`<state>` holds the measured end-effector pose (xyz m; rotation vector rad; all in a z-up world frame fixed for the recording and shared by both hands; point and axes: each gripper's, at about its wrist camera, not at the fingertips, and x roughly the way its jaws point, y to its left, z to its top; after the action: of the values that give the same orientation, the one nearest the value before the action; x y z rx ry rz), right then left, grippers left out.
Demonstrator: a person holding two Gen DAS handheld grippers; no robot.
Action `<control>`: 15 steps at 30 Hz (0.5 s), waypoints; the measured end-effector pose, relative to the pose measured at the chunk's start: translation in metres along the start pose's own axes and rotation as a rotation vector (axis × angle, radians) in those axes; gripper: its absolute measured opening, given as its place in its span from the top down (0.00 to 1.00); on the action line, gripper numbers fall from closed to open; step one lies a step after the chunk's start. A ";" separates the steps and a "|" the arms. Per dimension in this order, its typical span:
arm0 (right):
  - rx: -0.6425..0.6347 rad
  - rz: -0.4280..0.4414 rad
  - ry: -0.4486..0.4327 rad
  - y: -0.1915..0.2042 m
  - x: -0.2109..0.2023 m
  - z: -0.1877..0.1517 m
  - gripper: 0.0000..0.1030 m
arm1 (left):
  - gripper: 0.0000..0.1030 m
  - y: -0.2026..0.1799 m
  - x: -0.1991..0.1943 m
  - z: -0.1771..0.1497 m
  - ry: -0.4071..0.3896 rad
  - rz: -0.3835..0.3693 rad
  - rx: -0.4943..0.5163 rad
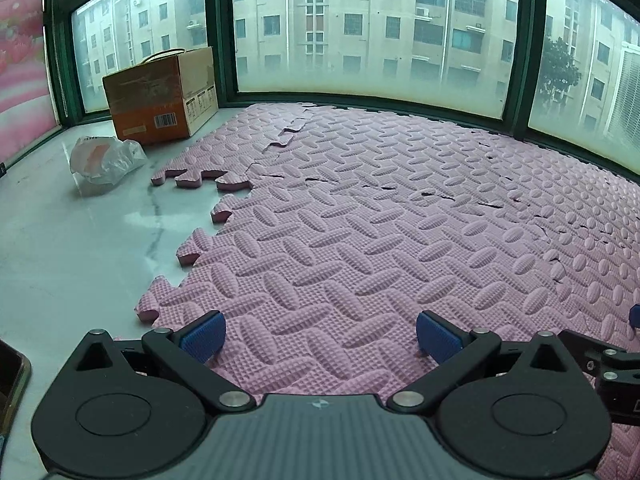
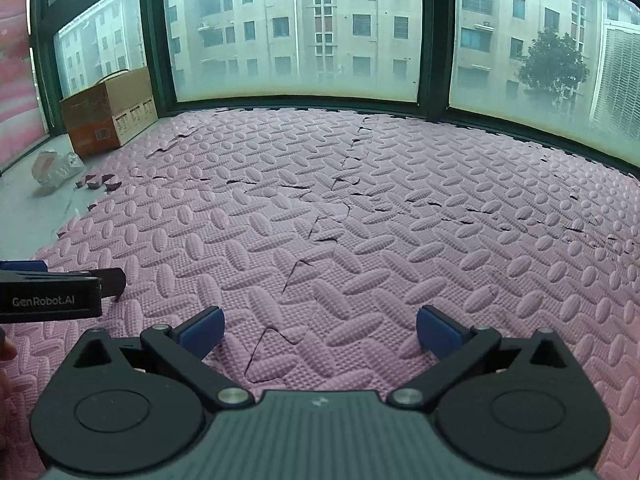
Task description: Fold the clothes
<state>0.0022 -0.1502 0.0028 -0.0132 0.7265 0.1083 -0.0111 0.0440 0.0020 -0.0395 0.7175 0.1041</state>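
Across the window ledge, taking the pink interlocking foam floor mat (image 1: 360, 216) as my landmark, left to right:

Item: white marble-look ledge surface (image 1: 72, 240), bare, left of the mat's jagged puzzle edge.

Item: crumpled clear plastic bag with a red print (image 1: 105, 158), lying on the marble, left of the mat and apart from it.

Item: orange-brown cardboard box with a carry handle and a barcode label (image 1: 160, 98), standing behind the bag at the mat's far left corner, against the dark green window frame (image 1: 222, 32).

Item: dark flat object with a brownish rim (image 1: 12, 380), only partly in view at the edge of the left camera, on the marble well left of the mat; I cannot tell what it is.

Item: my left gripper (image 1: 320, 336), black arms with blue pads, jaws spread wide with nothing between them, low over the mat's near left part. From the right camera its side (image 2: 60, 290) shows at the left edge, marked GenRobot.AI.

Item: my right gripper (image 2: 320, 334), same build, jaws spread wide and empty, over the mat's middle, above a seam between tiles.

Item: clothes to fold: none visible in either view; the mat lies bare.

Item: pale apartment blocks (image 2: 320, 20) beyond the glass, behind the mat.
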 end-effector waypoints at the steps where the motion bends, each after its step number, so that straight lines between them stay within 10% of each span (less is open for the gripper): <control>1: -0.007 -0.005 0.002 0.001 0.001 0.000 0.00 | 0.00 0.000 0.000 0.000 -0.001 0.000 0.000; 15: -0.014 -0.008 0.006 0.002 0.001 -0.001 0.00 | 0.00 -0.001 0.001 0.001 0.000 -0.001 0.001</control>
<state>0.0026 -0.1481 0.0015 -0.0299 0.7318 0.1060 -0.0096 0.0431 0.0021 -0.0386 0.7171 0.1022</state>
